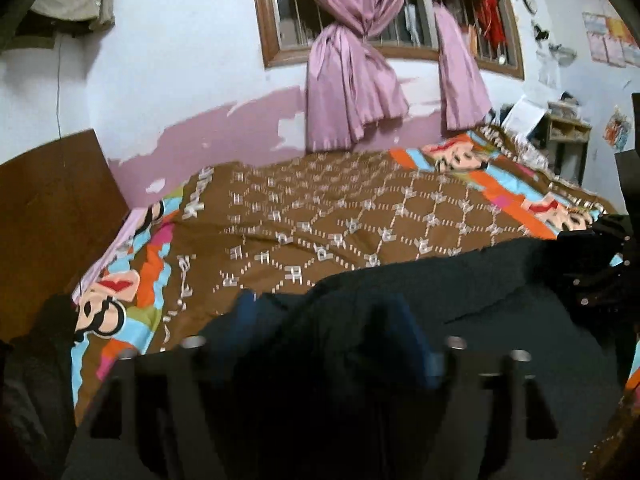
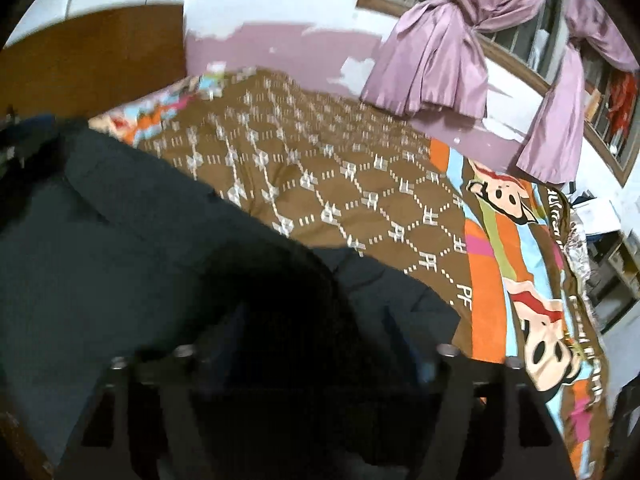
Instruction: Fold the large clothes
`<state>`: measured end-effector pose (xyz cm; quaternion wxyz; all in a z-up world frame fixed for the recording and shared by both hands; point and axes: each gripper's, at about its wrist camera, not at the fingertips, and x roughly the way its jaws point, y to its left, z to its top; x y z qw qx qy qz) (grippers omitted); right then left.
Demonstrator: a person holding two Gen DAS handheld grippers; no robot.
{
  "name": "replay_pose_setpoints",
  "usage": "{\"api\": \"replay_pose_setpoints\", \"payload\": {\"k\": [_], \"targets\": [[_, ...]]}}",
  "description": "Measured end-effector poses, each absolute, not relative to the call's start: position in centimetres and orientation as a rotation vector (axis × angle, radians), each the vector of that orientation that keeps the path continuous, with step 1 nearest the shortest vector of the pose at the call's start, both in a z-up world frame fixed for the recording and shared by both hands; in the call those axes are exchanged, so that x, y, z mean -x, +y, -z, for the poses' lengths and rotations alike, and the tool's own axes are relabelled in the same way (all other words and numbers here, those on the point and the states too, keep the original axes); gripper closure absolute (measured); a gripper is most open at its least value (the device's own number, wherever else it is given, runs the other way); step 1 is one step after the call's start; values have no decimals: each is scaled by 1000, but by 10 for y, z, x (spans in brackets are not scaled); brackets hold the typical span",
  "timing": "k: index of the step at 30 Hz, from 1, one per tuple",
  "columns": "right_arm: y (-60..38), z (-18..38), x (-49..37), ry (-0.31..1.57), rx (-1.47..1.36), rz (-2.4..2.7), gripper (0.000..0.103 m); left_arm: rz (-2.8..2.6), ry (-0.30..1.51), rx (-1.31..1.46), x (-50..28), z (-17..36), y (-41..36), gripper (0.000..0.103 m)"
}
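Note:
A large dark garment (image 1: 460,292) lies across the near side of the bed and also fills the left of the right wrist view (image 2: 120,240). My left gripper (image 1: 324,320) has its blue fingers (image 1: 404,332) wrapped in the dark cloth, which bunches between them. My right gripper (image 2: 316,324) is also buried in a dark fold of the garment. In both views the fingertips are hidden by cloth and blur, so the jaw gap cannot be read. The other gripper shows dark and studded at the right edge of the left wrist view (image 1: 592,268).
The bed is covered by a brown patterned quilt (image 1: 360,208) with cartoon borders (image 2: 520,248). A wooden headboard (image 1: 52,200) stands at the left. Pink curtains (image 1: 352,92) hang at a barred window on the far wall. A cluttered shelf (image 1: 564,128) stands past the bed's far right.

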<state>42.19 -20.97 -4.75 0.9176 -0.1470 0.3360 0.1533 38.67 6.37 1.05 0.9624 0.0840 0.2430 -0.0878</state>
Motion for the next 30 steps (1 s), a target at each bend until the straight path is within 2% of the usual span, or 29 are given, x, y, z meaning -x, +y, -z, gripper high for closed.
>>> {"api": "replay_pose_setpoints", "payload": {"k": [2,7,13,19,26,30], "targets": [[-213,37,-416,646,263,-323,26,189,472,-154,-379,-16,65,20],[-226,15,-391,560,155,-384,9,214,463,-120,-358,-28,74,20],[-238,19,-363,640,41,-447,8,336,496,-97,-326,-30,79,18],[-247,53,-327,766,-28,-548,8,560,553,-106,-293,-15,63,18],[-230,86,-328,865,43,-570,8,632,668,-162,-294,18,30,18],[-222,90,-346,836,38,-558,1,590,672,-170,-308,23,23,18]]}}
